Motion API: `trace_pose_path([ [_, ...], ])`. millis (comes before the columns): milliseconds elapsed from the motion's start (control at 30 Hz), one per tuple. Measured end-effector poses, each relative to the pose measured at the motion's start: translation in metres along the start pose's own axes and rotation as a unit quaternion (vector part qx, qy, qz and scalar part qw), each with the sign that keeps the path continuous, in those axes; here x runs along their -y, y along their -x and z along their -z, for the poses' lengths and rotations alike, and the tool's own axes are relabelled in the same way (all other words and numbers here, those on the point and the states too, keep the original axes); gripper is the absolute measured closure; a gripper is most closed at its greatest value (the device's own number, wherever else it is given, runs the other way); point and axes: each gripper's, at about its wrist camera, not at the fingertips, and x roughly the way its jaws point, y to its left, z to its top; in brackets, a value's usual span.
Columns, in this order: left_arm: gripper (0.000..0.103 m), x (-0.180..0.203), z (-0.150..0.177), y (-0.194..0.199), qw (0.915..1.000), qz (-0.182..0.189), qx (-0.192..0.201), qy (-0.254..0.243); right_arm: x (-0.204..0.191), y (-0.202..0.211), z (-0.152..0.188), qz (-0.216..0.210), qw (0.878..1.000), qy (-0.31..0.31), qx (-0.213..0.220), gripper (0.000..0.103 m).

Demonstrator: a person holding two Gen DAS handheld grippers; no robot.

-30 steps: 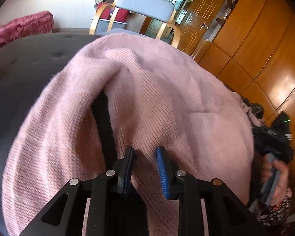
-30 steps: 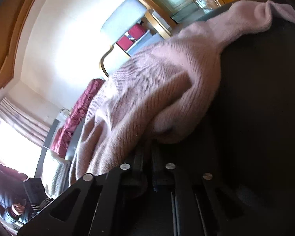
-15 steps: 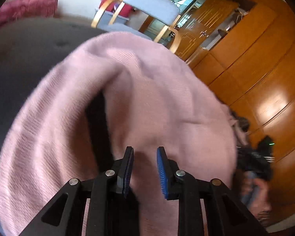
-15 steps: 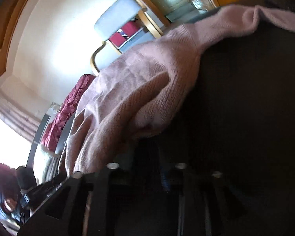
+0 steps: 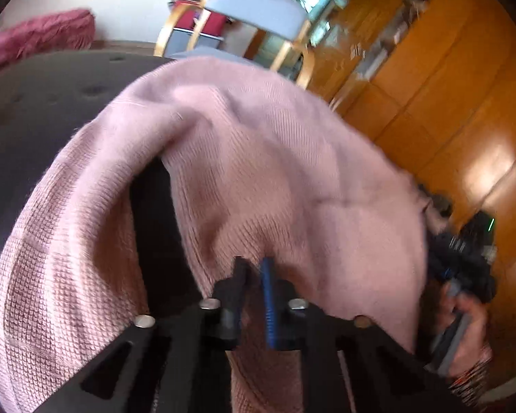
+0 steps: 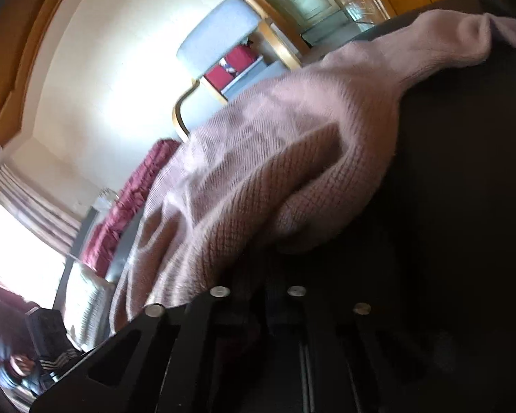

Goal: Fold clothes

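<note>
On my left, the left tongs (image 5: 254, 275) pinch a hem of the pink knit sweater (image 5: 275, 172), which drapes over the dark padded surface (image 5: 44, 103). On my right, the right tongs (image 6: 258, 296) sit in shadow beneath a sweater fold; I cannot tell their state. I judge a fold is mid-carry; next needs both edges moved evenly and laid flat.
</note>
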Motion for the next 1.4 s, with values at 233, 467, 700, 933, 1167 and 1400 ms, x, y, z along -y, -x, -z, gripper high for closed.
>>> trace_pose_path([
  [233,0.102,-0.017,-0.008,0.007,0.9992,-0.026,0.025,0.018,0.013,0.045,-0.02,0.015,0.999,-0.001,0.043,0.103],
  [467,0.083,-0.021,-0.005,0.001,0.9966,0.061,-0.012,0.053,0.022,0.022,-0.014,0.037,0.999,0.005,-0.036,0.09],
  [700,0.071,0.009,0.01,-0.01,0.9979,0.037,-0.053,0.006,0.003,-0.015,-0.015,0.048,0.999,0.0,-0.01,0.042],
  [933,0.072,0.028,0.023,-0.032,0.998,-0.028,-0.028,-0.05,-0.019,-0.044,-0.01,0.068,0.994,0.077,-0.025,0.082],
  [1167,0.098,-0.004,0.0,-0.015,0.9994,-0.028,0.019,0.002,0.002,-0.004,-0.026,0.035,0.998,0.036,0.025,0.099],
  [1400,0.098,-0.03,-0.015,-0.012,0.9954,-0.069,0.052,0.04,0.037,0.086,-0.042,0.087,0.99,0.034,0.102,0.103],
])
